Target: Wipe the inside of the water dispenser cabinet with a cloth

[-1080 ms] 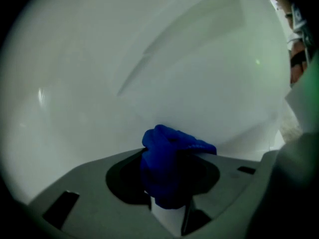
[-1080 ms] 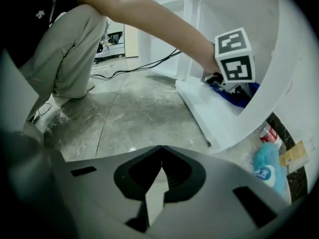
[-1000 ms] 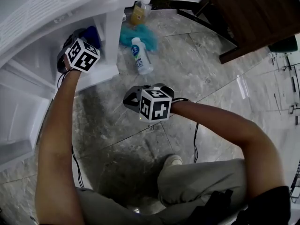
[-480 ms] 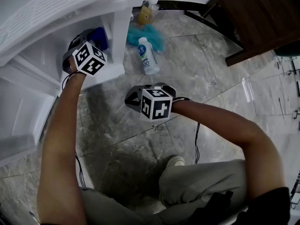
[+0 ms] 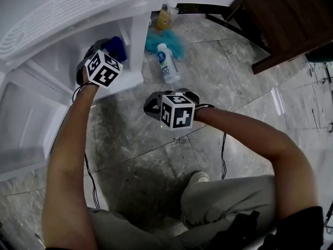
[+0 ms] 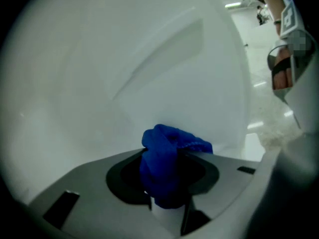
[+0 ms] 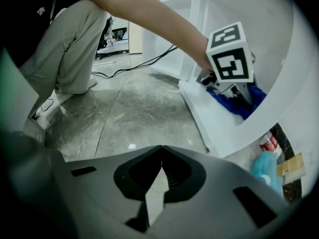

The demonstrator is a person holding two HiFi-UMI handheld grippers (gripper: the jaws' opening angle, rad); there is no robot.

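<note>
Left claw (image 6: 167,195) with cloth (image 6: 168,156) inside cabinet (image 6: 124,59)

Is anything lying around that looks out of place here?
Yes: a white bottle seems to lie on its side on the marble floor, beside a crumpled teal cloth, just outside the white cabinet.

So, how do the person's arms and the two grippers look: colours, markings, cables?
The left gripper and the right gripper are grey, with a dark hollow round the jaws. Each carries a white cube with black square markers, and a thin black cable runs from each wrist. The arms are bare; a dark top and greyish-beige trousers are worn.
</note>
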